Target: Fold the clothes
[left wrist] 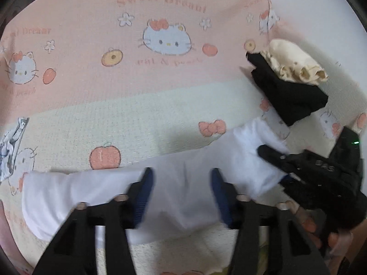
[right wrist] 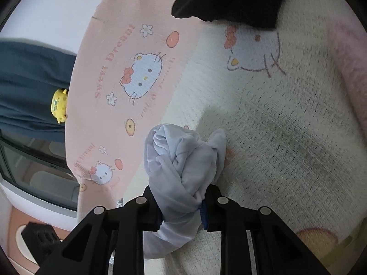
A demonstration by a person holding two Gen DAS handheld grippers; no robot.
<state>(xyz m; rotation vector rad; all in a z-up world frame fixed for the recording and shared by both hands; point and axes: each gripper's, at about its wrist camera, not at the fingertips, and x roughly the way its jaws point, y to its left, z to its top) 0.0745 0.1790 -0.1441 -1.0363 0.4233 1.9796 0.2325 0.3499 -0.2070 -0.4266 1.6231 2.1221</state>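
Blue-padded fingers of the left gripper (left wrist: pixel 181 192) hang apart over a white garment (left wrist: pixel 110 190), which lies stretched in a long band across the cartoon-cat bedspread (left wrist: pixel 137 73); the cloth shows between the pads, but they do not press on it, so this gripper reads as open and empty. At the band's far end the right gripper (right wrist: pixel 181 202) is clamped on a bunched wad of the same white cloth, its pads squeezing the twisted fabric just above the bedspread. Farther off on the spread sit a folded black garment (left wrist: pixel 286 91) and, resting on top of it, a rolled cream piece with a frilled edge (left wrist: pixel 296 61), seemingly finished. By the look of it, the step in hand is straightening the white garment before a fold: one end is pinned and the other is free. Next, the left gripper would need to come down on the loose end, close on an edge, and pull the band flat, taking care the bunched end spreads rather than staying knotted.
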